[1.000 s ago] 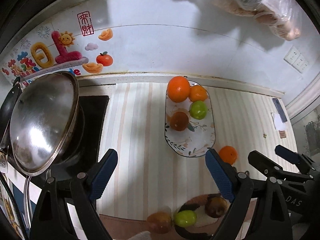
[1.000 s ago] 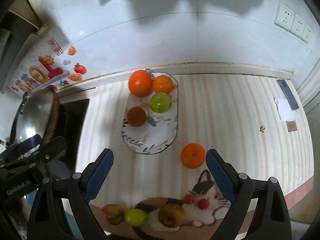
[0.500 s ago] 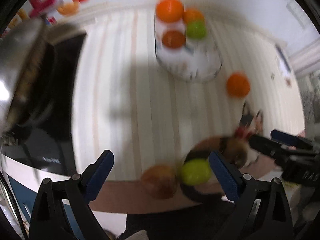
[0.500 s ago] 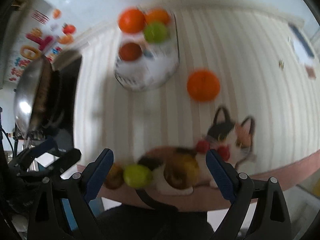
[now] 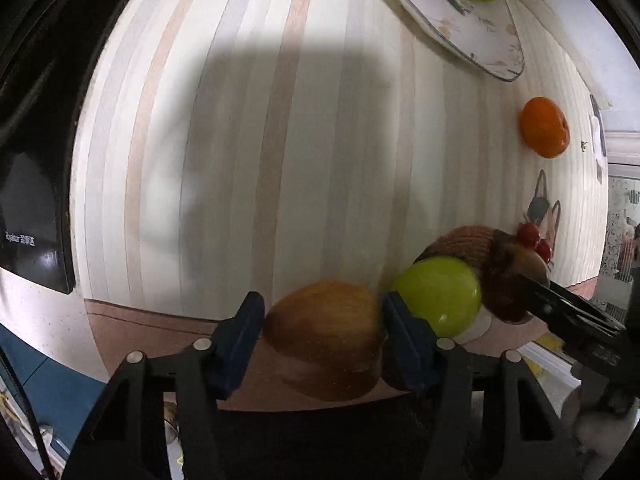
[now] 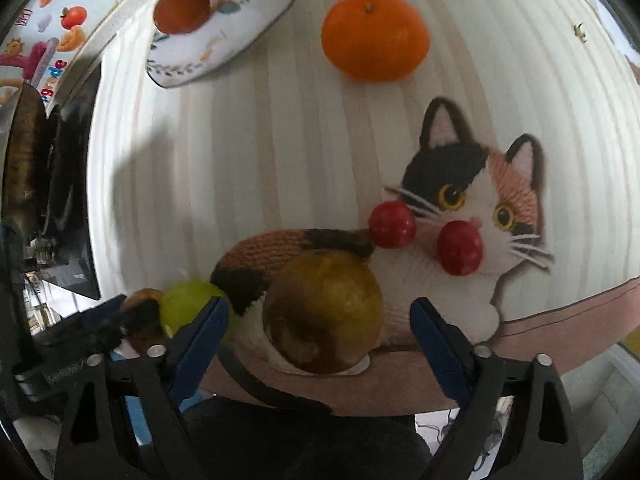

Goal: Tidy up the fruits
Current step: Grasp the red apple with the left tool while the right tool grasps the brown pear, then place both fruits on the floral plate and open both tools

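Note:
In the left wrist view my left gripper [image 5: 324, 322] points down over a brown-orange fruit [image 5: 328, 328] at the mat's front edge. Its jaws are closing and both blue pads [image 5: 244, 328] touch the fruit's sides. A green fruit [image 5: 440, 296] lies just to its right. In the right wrist view my right gripper [image 6: 320, 320] straddles a yellow-brown fruit [image 6: 324, 312]. Those jaws are closing too, with a gap left on each side. A mandarin [image 6: 375, 37] lies loose further back. The oval plate [image 6: 240, 40] at the back holds several fruits.
Two small red fruits [image 6: 391, 225] sit on the cat-picture mat [image 6: 480, 184]. A black cooktop [image 5: 32, 200] with a pan [image 6: 24, 152] stands on the left. The striped mat [image 5: 280, 140] lies between the plate and the front edge, where the counter drops off.
Both grippers have dropped and tipped downward, from looking across the counter to hanging right over the front-edge fruits. Both pairs of jaws have narrowed, the left one onto the brown-orange fruit.

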Available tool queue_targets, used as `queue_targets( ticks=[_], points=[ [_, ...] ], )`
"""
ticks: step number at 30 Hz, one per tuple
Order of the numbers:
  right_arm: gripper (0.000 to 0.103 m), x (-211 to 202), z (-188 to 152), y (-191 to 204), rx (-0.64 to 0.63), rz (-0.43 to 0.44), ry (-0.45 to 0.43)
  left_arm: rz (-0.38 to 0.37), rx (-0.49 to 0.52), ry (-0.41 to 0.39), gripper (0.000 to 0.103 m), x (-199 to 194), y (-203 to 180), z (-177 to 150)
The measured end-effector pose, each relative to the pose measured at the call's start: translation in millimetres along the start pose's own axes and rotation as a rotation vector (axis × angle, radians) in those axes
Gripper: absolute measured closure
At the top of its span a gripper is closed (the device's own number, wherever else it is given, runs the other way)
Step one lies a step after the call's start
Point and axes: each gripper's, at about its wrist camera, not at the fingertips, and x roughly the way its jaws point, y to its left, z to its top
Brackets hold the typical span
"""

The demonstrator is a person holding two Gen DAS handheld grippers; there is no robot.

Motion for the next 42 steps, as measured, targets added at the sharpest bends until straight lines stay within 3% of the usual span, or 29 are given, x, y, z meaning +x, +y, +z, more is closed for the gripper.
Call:
queue_targets(
  ticks=[4,7,11,21,27,31,37,42],
  points=[
    [0.034,12,0,-2,0.005,0.011,0.016,-0.003,0.017,0.018,0.040,7,-3,-4],
    [0.034,14,1,-3,0.005,0.025,0.007,-0.022,0.008,0.050,0.035,16,-4,-4],
    [0.035,14,2,-2,-0.005,0.036,-0.005,0.013,0.046,0.039,0.039,16,-18,-7],
    [0.035,-4,17,-14,0.002,0.072,-0.048,0.125,0.064,-0.119,0.039,-17,-24,21],
    [0.035,3,18,-22,0.024,0.096,-0.016,0.121,0.031,-0.038,0.038,2,-15,27],
    [0.034,5,18,-25,0.033,0.099,-0.004,0.087,-0.011,-0.047,0.038,2,-7,25],
    [0.035,6,16,-15,-0.006,0.082,-0.016,0.100,0.000,-0.067,0.040,-3,-12,19],
    [0.035,1,17,-4,-0.010,0.109,-0.016,0.056,-0.009,-0.118,0.040,-40,-10,21]
  ],
)
